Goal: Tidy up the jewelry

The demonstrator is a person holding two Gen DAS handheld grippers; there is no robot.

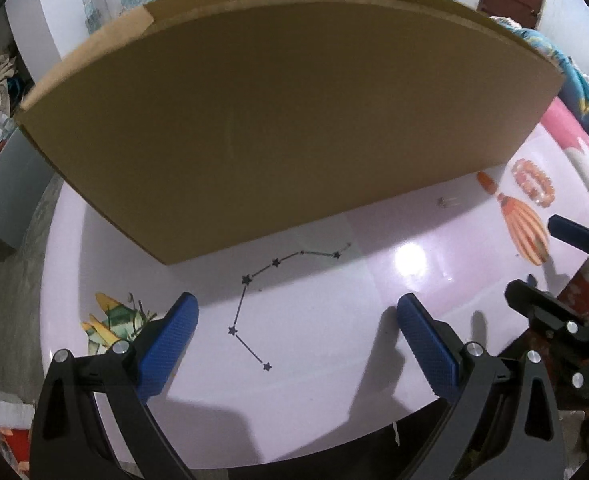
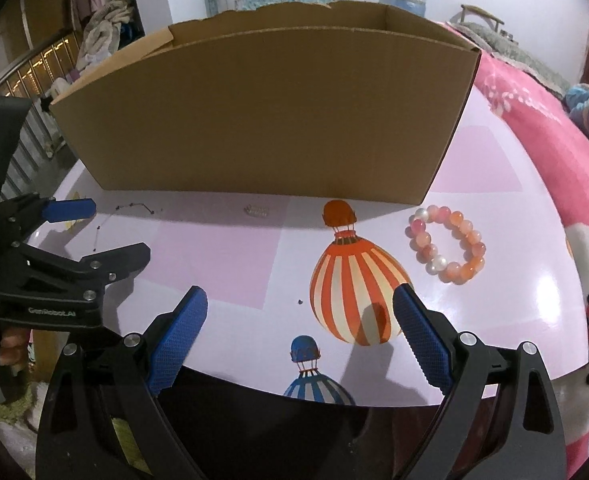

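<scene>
Cardboard box (image 2: 262, 116), open-topped, stands along the far edge of the glossy lilac printed table (image 2: 222, 256); its inside is mostly hidden, so I cannot tell what it holds. Going left to right in the right wrist view: the left gripper (image 2: 108, 229) hovers over the table's left part, jaws apart and empty; a tiny pale sparkly piece (image 2: 257, 211), maybe a clip or earring but too small to tell, lies just in front of the box wall; the beaded bracelet (image 2: 446, 243), pink, orange and white beads, lies flat near the box's right front corner, beside the printed balloon (image 2: 354, 280). The right gripper (image 2: 300, 322) sits low near the table's near edge, jaws wide apart, nothing between them. Bracelet likely light, with hard smooth beads on a flexible cord, so it could roll or slip between pads; best pinch across one side of the ring, one finger inside the loop. The small piece looks fiddly, light and easy to flick away.
</scene>
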